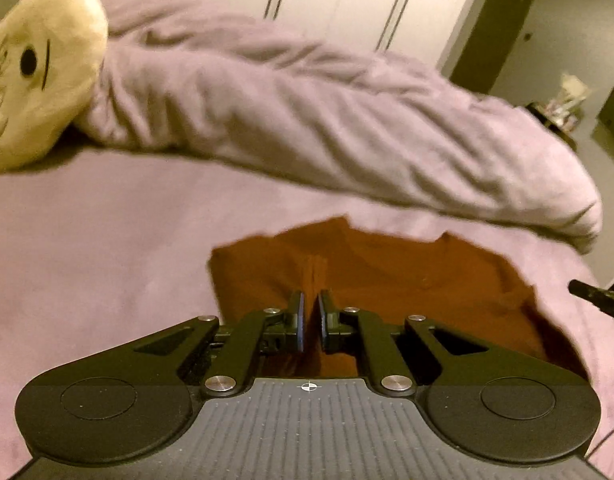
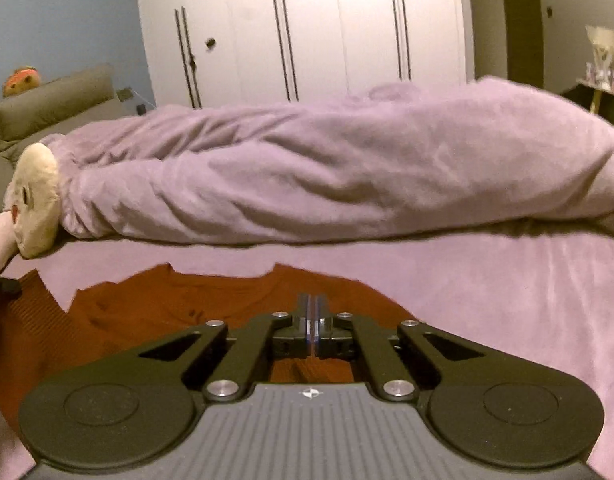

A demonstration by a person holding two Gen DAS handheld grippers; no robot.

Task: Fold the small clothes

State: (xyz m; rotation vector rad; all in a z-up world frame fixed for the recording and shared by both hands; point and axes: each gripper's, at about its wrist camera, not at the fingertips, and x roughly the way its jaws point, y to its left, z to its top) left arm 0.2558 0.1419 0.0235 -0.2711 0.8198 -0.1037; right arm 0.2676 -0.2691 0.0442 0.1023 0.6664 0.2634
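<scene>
Left gripper [image 1: 310,300] pinched a raised fold of the rust shirt [image 1: 407,276]; right gripper [image 2: 314,300] was closed, pads together above it on the bedsheet [image 2: 507,300].

Right hand-held gripper [image 2: 311,303], fingers together, seemingly pinching rust-red garment [image 2: 167,308] on purple bedspread [image 2: 507,300].

left wrist: low, close, facing rolled duvet [image 1: 307,120] | right wrist: same, level | shared: duvet, wardrobe [image 2: 307,28]
</scene>
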